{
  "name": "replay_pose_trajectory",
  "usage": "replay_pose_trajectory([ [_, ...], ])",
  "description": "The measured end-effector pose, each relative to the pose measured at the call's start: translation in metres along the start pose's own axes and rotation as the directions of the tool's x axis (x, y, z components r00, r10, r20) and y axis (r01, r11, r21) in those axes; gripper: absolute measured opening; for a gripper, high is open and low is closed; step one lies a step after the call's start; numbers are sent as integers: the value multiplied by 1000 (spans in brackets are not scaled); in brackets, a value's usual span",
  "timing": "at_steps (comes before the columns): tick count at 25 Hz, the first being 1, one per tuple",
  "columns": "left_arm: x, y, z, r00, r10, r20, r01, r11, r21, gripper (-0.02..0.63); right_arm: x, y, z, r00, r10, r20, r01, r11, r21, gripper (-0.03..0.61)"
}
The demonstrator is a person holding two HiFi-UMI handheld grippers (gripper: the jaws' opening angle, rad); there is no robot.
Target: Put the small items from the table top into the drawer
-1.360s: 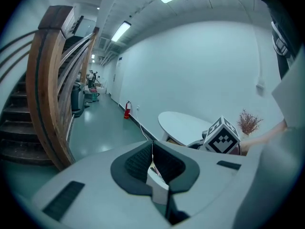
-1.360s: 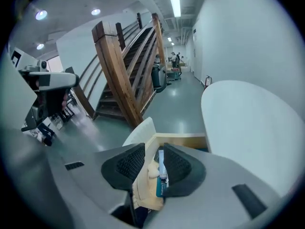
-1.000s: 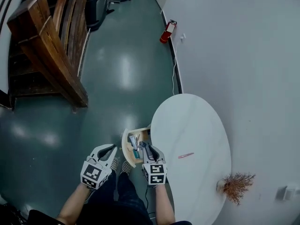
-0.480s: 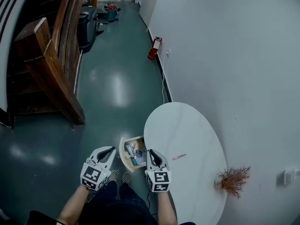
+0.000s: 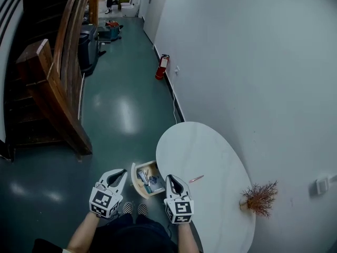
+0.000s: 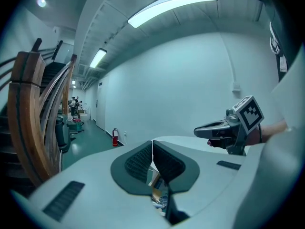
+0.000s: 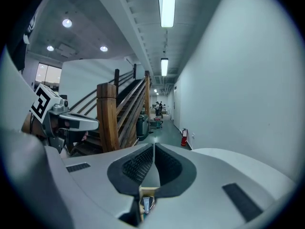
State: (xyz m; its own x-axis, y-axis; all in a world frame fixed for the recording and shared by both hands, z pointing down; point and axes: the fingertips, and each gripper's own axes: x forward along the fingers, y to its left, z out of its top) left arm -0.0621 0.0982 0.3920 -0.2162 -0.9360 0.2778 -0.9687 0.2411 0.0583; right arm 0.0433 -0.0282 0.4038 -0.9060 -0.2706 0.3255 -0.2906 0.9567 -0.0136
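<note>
Raised and drawn back since a second ago are both grippers; the right gripper (image 5: 173, 179), whose tips then reached over the open drawer (image 5: 136, 183), is now held short of it.

At the far left, a wooden staircase (image 5: 50, 96) is cut off by the frame edge, and its upper part is lost in shadow. The dark green floor (image 5: 121, 115) is glossy, with ceiling lights mirrored in it.

The left gripper (image 5: 118, 173) is held above the floor, just left of the drawer. In its own view its ribbed pads (image 6: 138, 162) are seen pressed together, with nothing between them. Both forearms are cut off by the lower edge of the head view.

The drawer is pulled out from under the table's left rim, and its back end is hidden beneath the top. Several small items (image 5: 146, 179) are seen inside; they are too small to be told apart.

The right gripper is held at the table's near left edge. Its jaws have just been closing and are now together on nothing.

The white oval table (image 5: 208, 152) stands against a plain pale wall (image 5: 253, 78); its near end is cut off below. A pink pen (image 5: 196, 178) lies on the top, right of the right gripper and apart from it. A dried brown plant (image 5: 259, 197) stands at the wall side. A red fire extinguisher (image 5: 161, 66) stands farther down the corridor.
</note>
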Motion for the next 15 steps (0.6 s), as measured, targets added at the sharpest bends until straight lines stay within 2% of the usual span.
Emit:
replay_pose_trajectory([
  [15, -5, -15, 6, 999, -38, 19, 38, 999, 18, 20, -32, 1, -3, 998, -57, 29, 57, 998, 18, 37],
])
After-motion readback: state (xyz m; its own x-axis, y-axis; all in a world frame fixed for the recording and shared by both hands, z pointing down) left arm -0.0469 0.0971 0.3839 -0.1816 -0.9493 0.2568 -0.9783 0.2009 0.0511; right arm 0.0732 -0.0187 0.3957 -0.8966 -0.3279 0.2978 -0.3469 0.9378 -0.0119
